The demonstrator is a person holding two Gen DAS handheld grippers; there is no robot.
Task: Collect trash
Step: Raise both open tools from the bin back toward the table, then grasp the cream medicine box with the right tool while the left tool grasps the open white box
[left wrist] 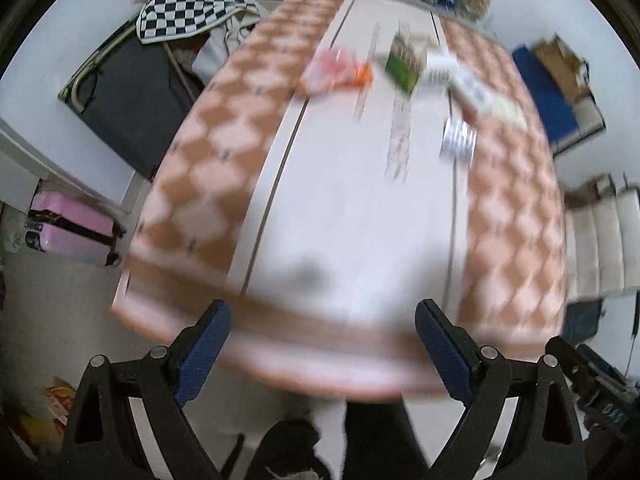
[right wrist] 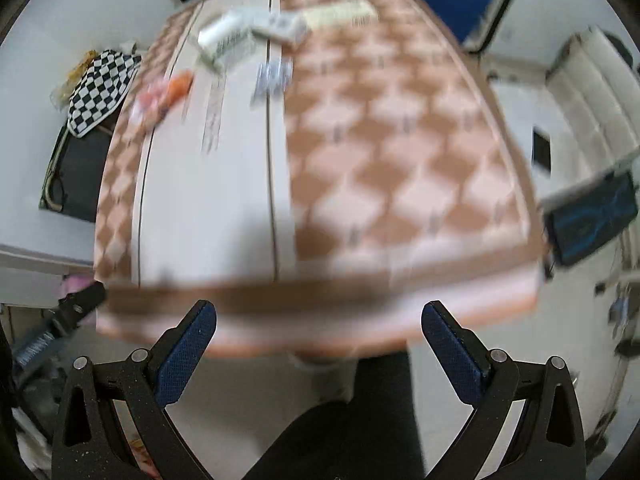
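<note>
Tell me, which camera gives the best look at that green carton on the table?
The left wrist view. There the green carton shows its colour and boxy shape, though blurred, between the orange packet and the white boxes. In the right wrist view I cannot pick out any green; only pale blurred boxes show there.

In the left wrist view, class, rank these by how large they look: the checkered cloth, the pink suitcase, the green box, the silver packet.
1. checkered cloth
2. pink suitcase
3. green box and silver packet: too alike and blurred to rank

Fisheye distortion and distance skew all of this.
</note>
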